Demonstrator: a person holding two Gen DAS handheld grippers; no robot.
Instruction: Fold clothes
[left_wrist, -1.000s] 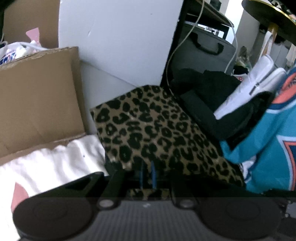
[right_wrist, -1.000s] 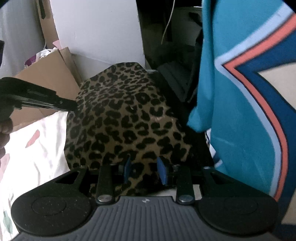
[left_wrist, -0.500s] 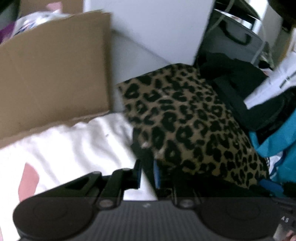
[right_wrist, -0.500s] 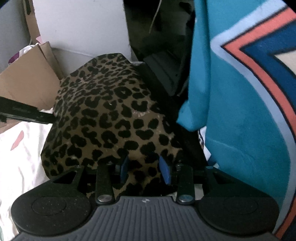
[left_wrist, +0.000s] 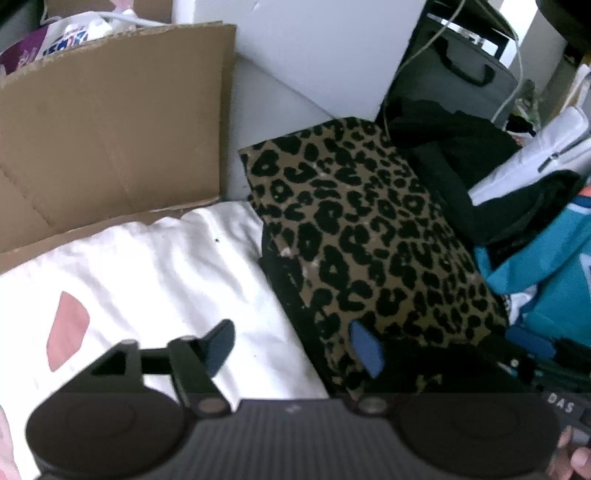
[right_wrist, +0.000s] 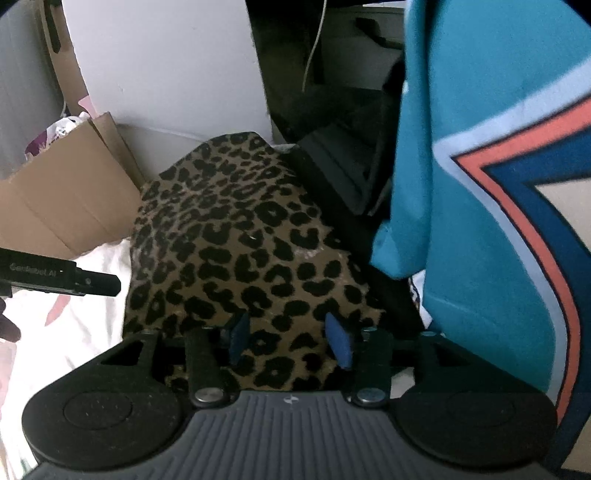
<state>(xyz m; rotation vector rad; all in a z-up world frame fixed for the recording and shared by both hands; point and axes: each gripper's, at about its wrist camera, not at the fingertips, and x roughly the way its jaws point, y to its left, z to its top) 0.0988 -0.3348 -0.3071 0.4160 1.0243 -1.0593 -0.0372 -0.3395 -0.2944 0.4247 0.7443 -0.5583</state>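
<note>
A folded leopard-print garment (left_wrist: 369, 240) lies on a white sheet, with black fabric showing under its left edge. My left gripper (left_wrist: 291, 347) is open wide and straddles that near left edge: one pad sits over the sheet, the other over the print, and nothing is held. From the right wrist view the garment (right_wrist: 236, 236) forms a mound, and my right gripper (right_wrist: 288, 339) stands open with print fabric lying between its blue pads at the near edge. The left gripper's finger (right_wrist: 85, 282) reaches in from the left beside the garment.
A teal jersey (right_wrist: 480, 184) hangs close on the right and also shows as teal jersey (left_wrist: 546, 266). A cardboard box (left_wrist: 110, 129) and a white panel (left_wrist: 314, 48) stand behind. Dark clothes (left_wrist: 461, 162) and a white zipped jacket (left_wrist: 535, 155) are piled at the back right.
My left gripper went from shut on the leopard garment's edge to wide open and shifted left. The right gripper's pads spread wider apart over the same edge.
</note>
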